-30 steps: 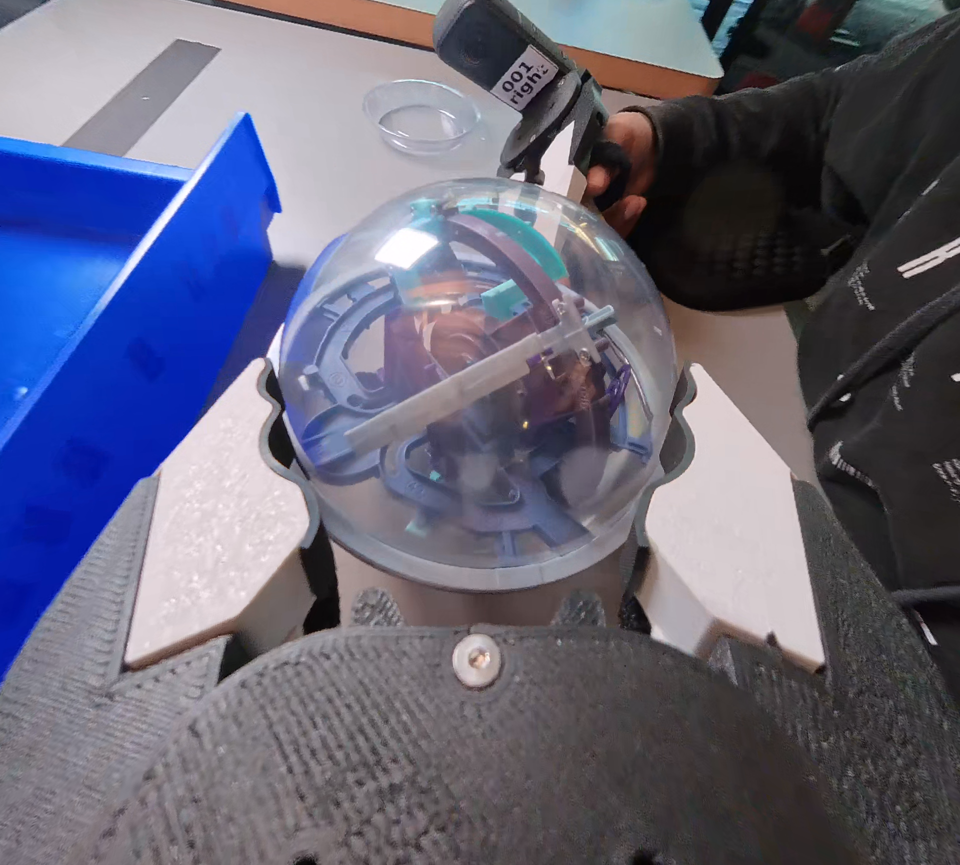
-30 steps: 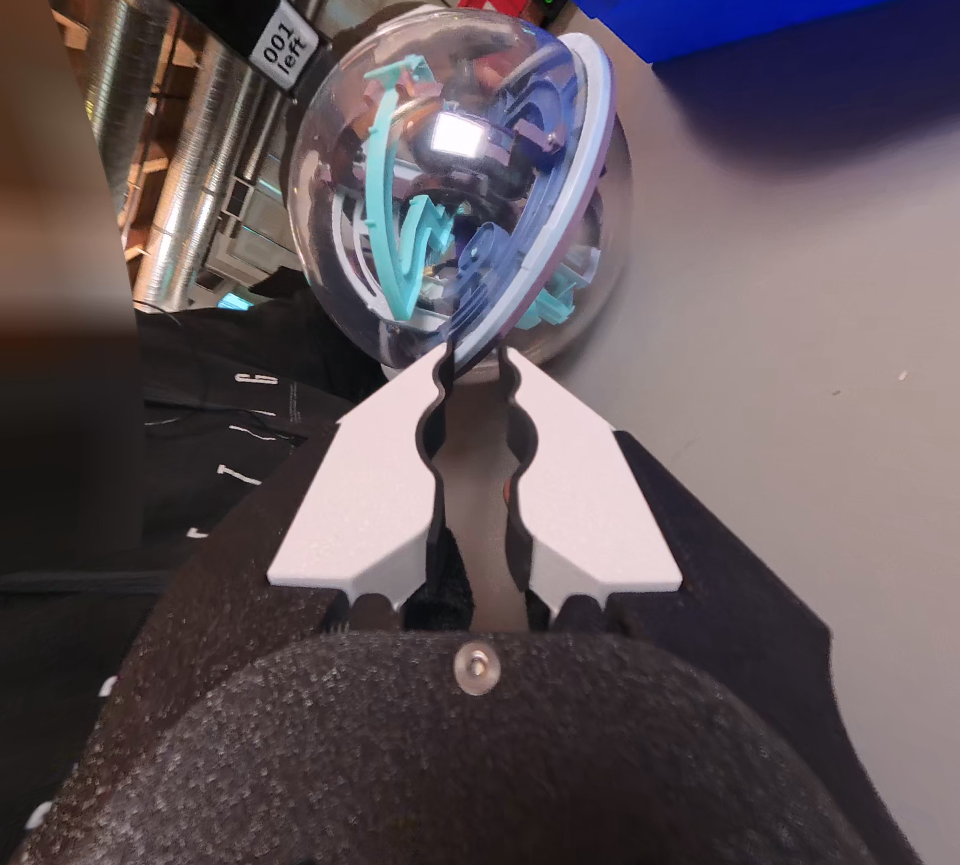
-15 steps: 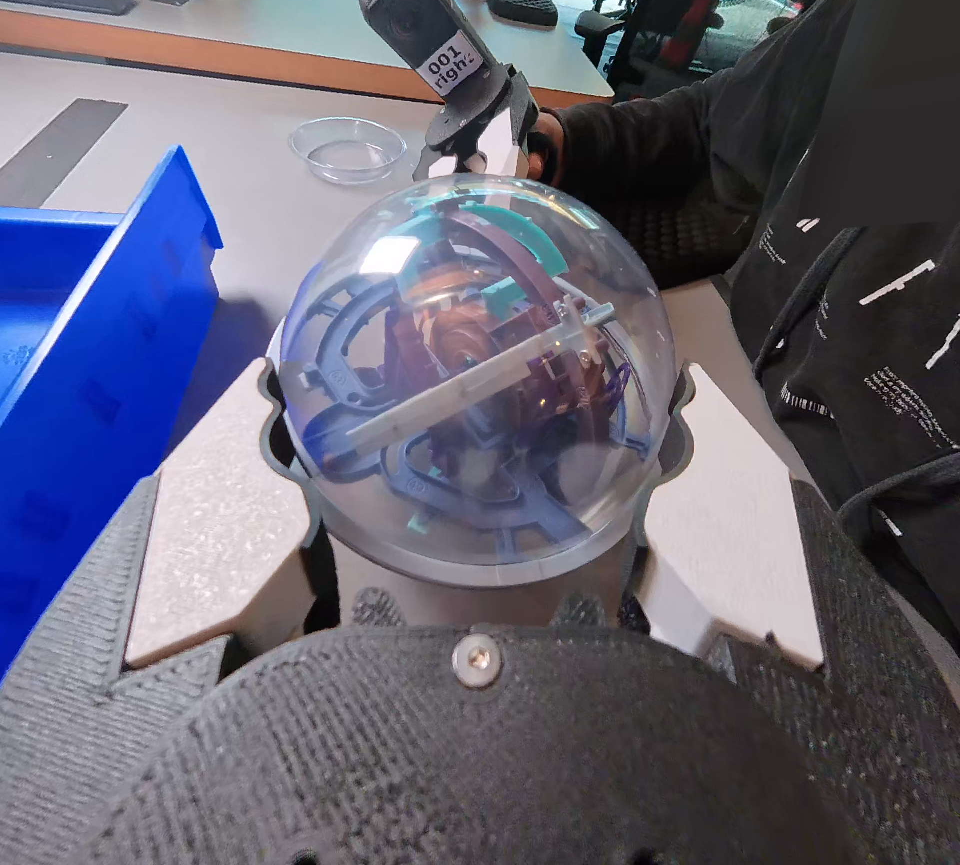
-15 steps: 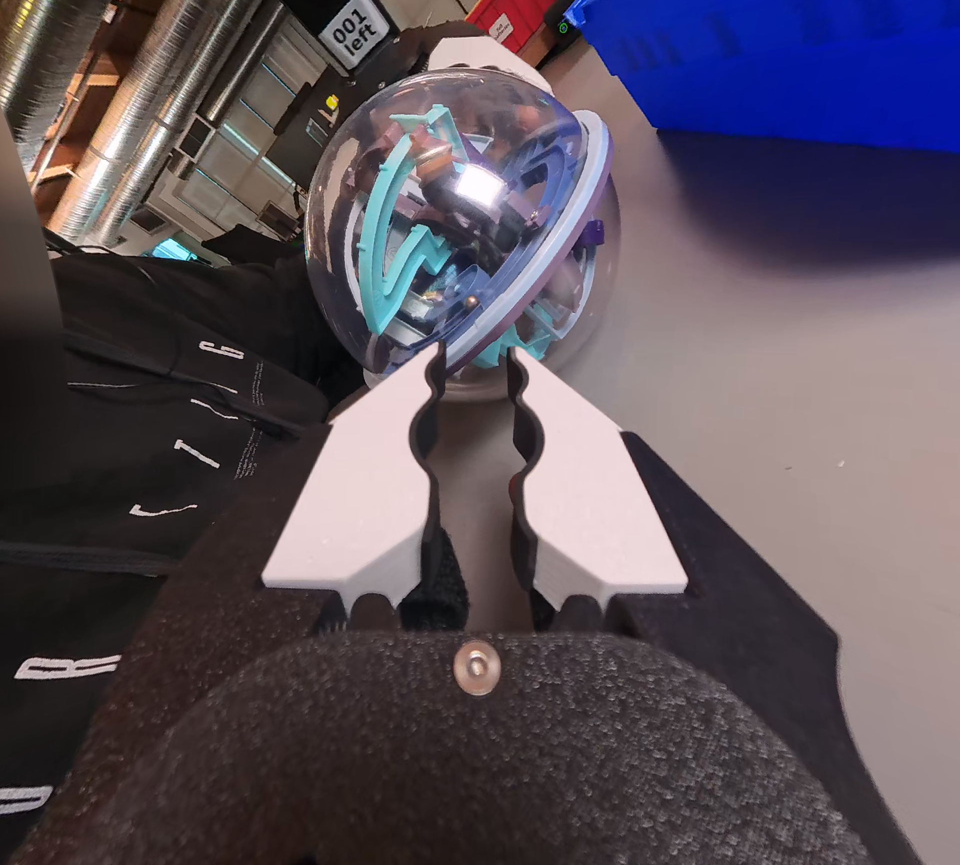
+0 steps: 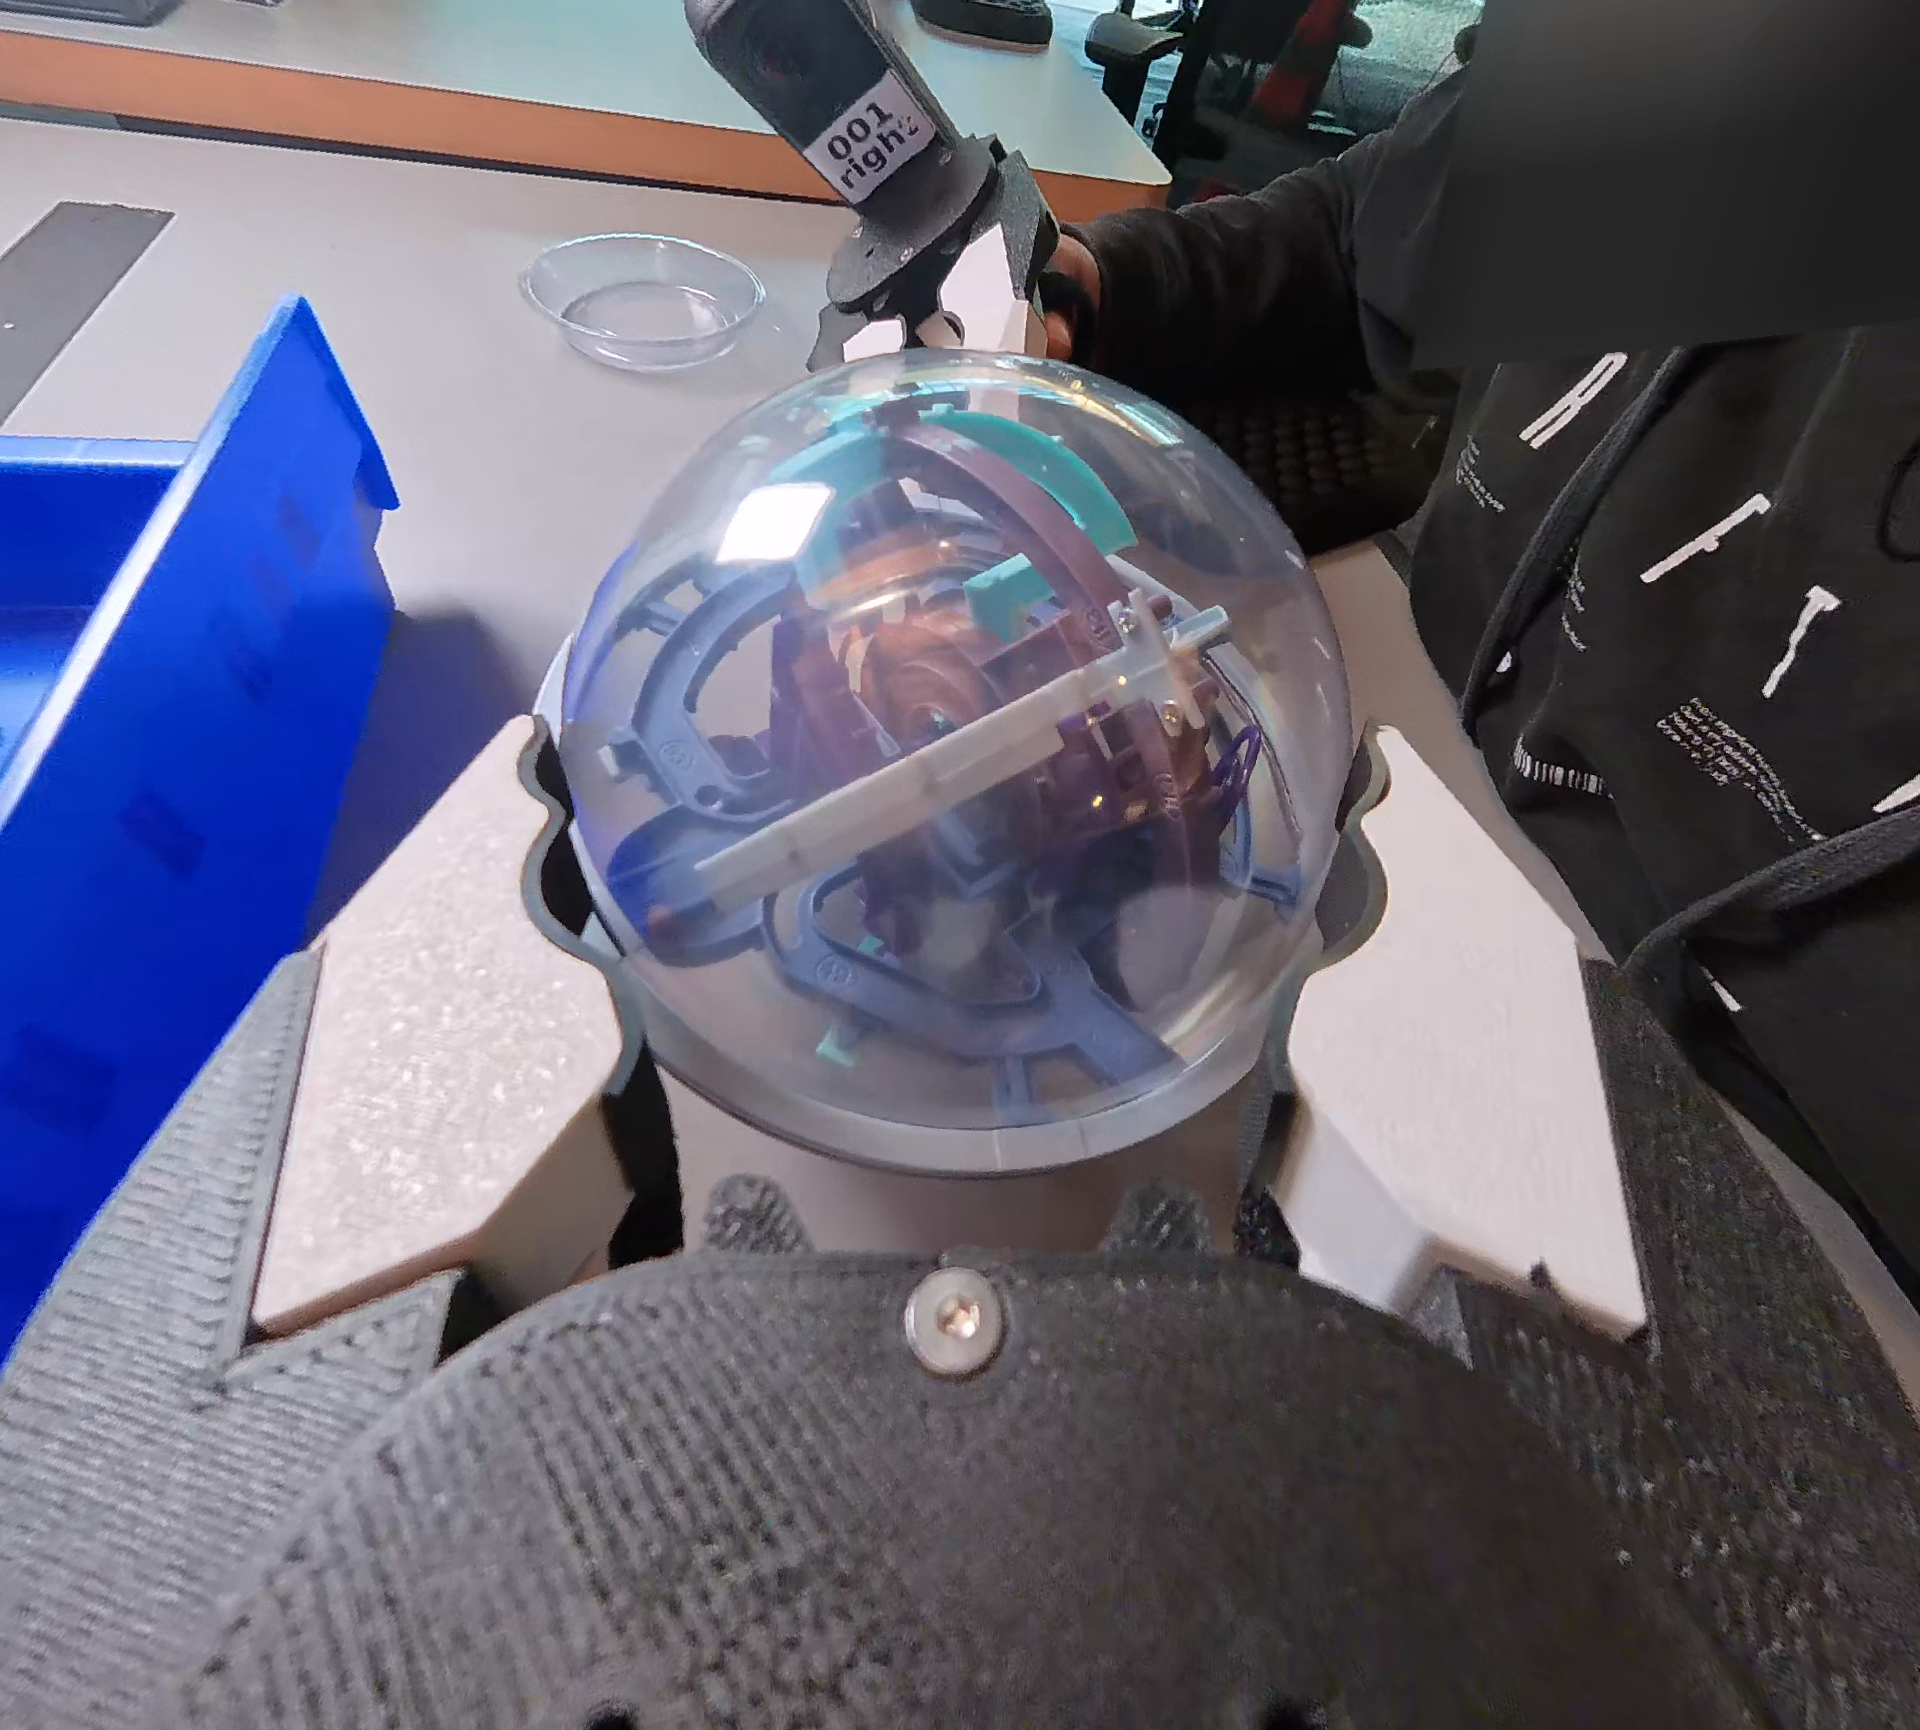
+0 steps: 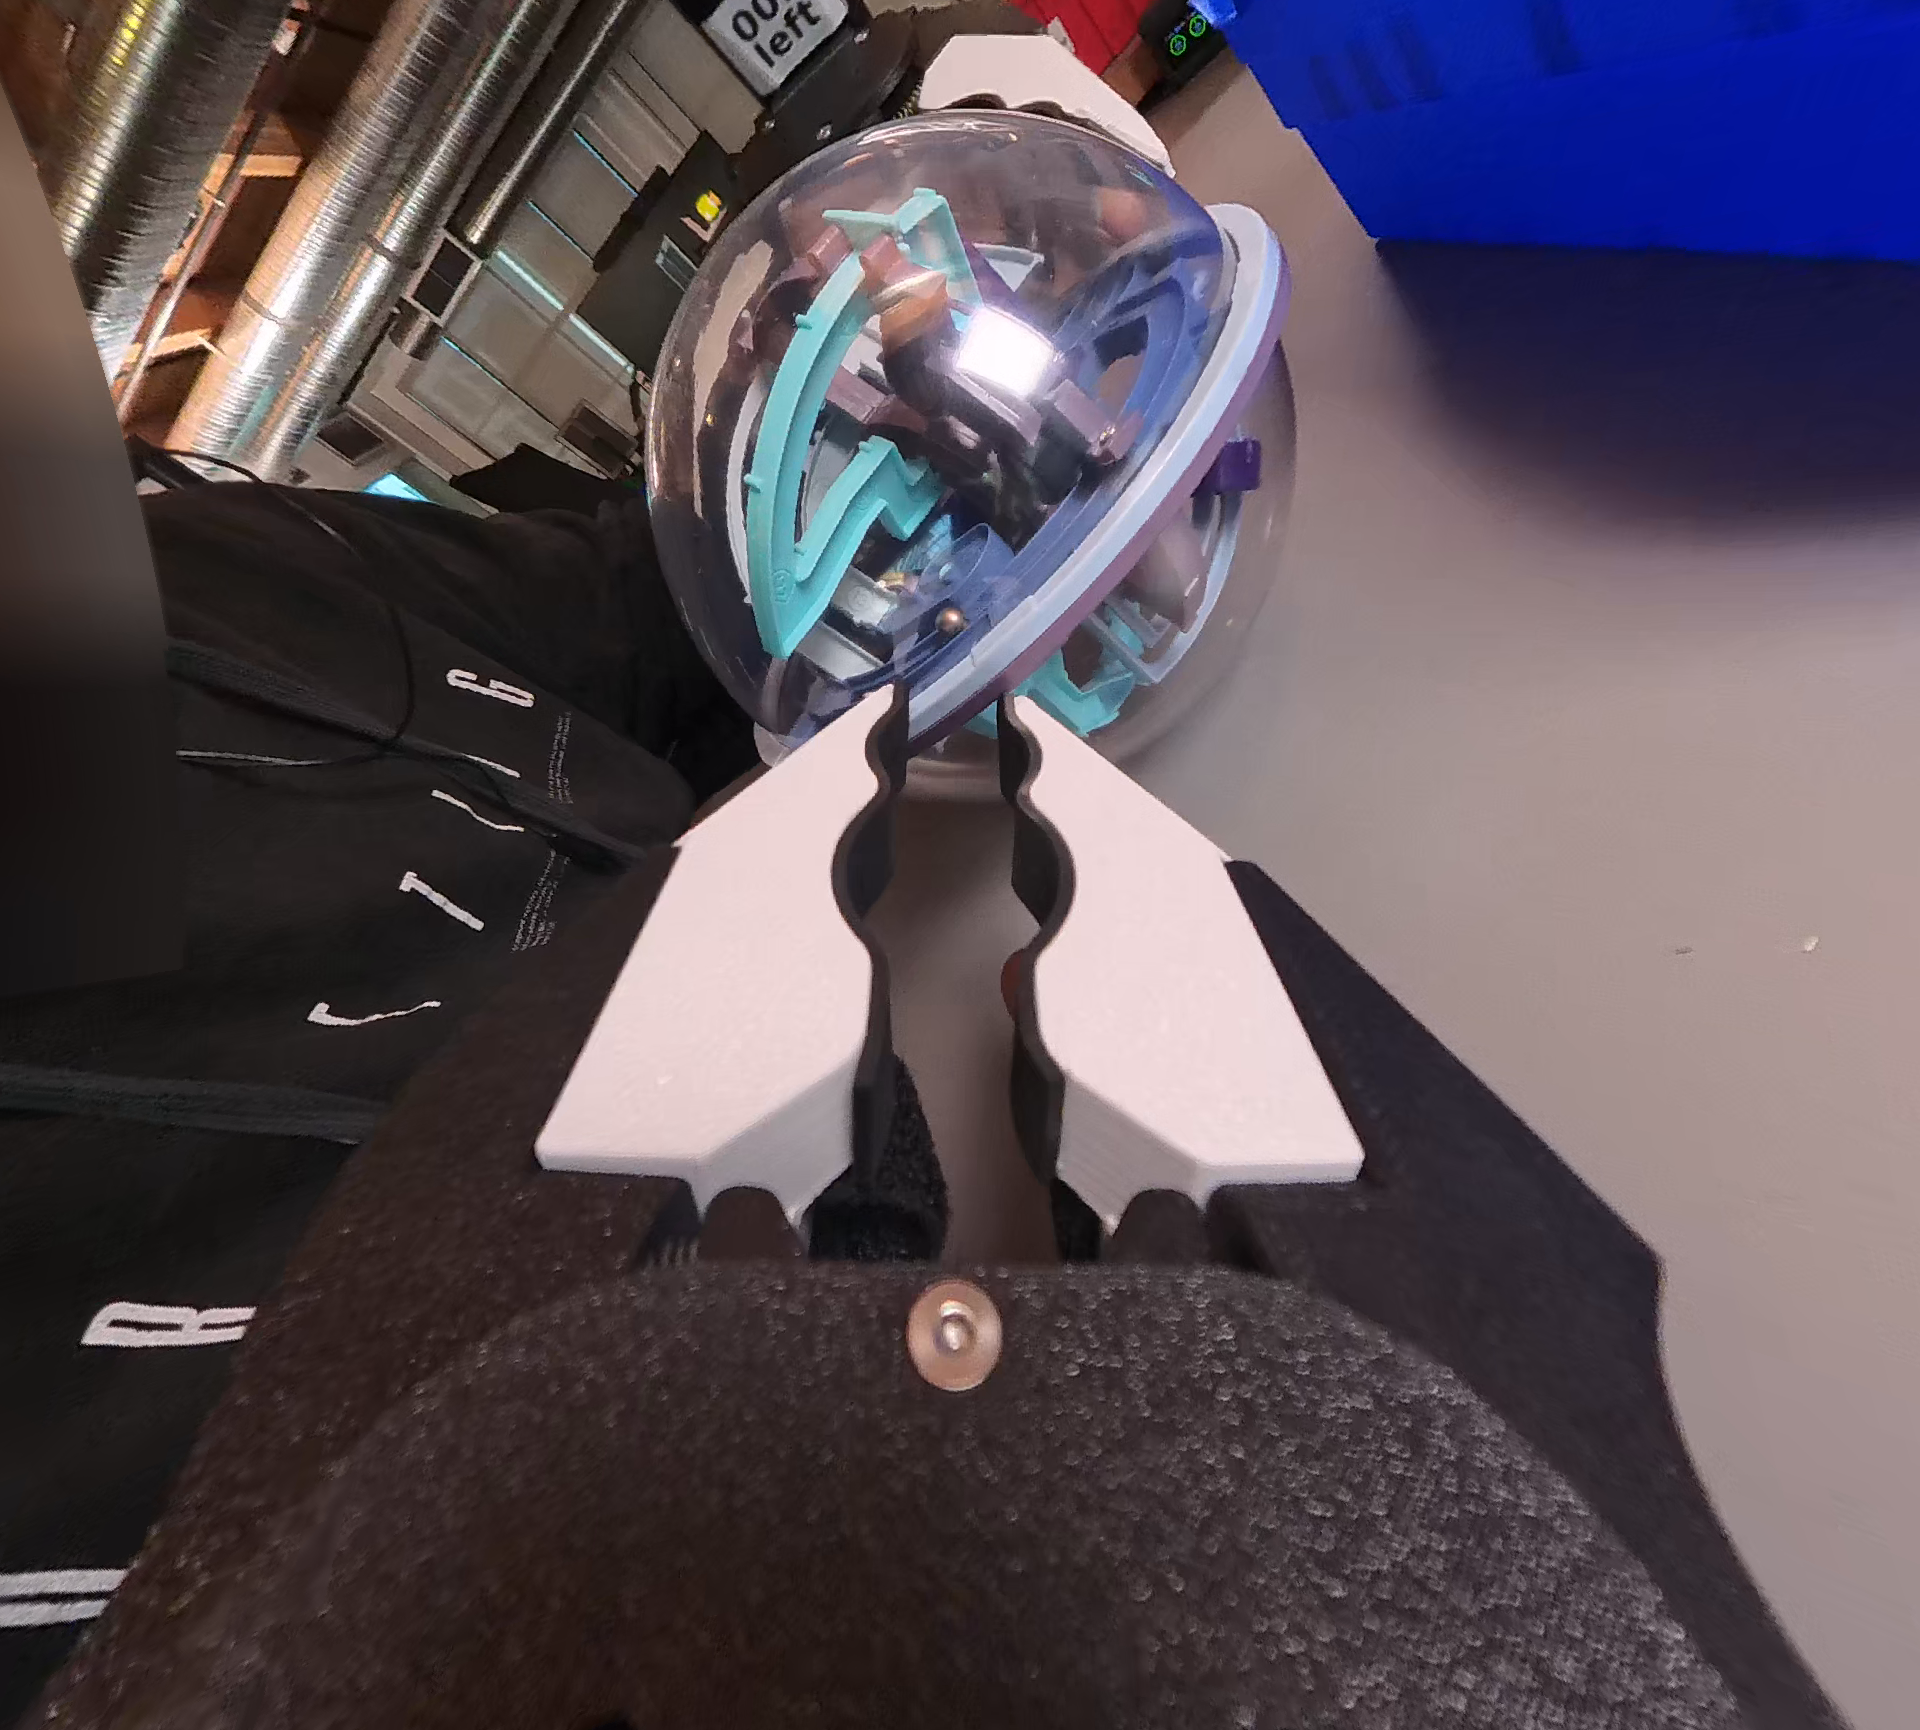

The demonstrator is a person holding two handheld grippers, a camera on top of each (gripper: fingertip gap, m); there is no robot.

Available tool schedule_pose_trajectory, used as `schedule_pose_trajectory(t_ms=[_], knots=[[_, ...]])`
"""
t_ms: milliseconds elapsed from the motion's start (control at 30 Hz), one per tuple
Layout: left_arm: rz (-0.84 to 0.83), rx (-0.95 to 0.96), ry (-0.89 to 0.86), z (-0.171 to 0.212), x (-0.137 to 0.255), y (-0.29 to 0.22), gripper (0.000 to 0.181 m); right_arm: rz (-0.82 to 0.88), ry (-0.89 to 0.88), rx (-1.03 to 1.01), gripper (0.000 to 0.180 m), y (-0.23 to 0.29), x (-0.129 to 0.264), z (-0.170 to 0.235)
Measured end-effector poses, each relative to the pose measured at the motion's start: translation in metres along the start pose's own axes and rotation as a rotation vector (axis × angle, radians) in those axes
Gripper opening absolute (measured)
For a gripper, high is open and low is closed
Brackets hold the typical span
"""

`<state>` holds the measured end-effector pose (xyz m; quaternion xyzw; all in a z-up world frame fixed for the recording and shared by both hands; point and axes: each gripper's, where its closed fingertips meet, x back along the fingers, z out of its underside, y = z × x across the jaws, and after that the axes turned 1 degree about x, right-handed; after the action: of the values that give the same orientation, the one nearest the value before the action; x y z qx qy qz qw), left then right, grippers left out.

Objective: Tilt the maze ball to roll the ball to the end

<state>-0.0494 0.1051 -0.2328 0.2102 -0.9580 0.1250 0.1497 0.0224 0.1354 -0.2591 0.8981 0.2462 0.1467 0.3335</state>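
Note:
The maze ball point(image 5: 956, 745) is a clear sphere with blue, teal and purple tracks inside. My left gripper point(image 5: 956, 807) is shut on it, one white finger point(image 5: 436, 1005) on each side of the sphere. In the right wrist view the maze ball point(image 6: 966, 454) is tilted, its pale rim running diagonally. My right gripper point(image 6: 951, 714) is shut on that rim at the sphere's near lower edge. A small metal ball point(image 6: 948, 618) sits on a blue track just inside the rim. The right gripper point(image 5: 935, 309) also shows behind the sphere in the left wrist view.
A blue bin point(image 5: 156, 745) stands close on the left of the grey table point(image 5: 468, 278); it also shows in the right wrist view point(image 6: 1662, 18). A clear shallow dish point(image 5: 644, 298) lies farther back. A person in a black hoodie point(image 5: 1662, 641) stands at the right.
Both grippers have kept their hold while the maze ball tilted. The left wrist view has pitched up, showing more of the far table. In the right wrist view the rim has swung and lies flatter.

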Motion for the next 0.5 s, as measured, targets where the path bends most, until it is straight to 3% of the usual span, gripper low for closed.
schedule_pose_trajectory(t_ms=[500], knots=[[0.063,0.027,0.013,0.0001,0.0009,-0.0039,0.143,-0.035,0.017,-0.013,0.014,0.0063,-0.0034,0.0079]])
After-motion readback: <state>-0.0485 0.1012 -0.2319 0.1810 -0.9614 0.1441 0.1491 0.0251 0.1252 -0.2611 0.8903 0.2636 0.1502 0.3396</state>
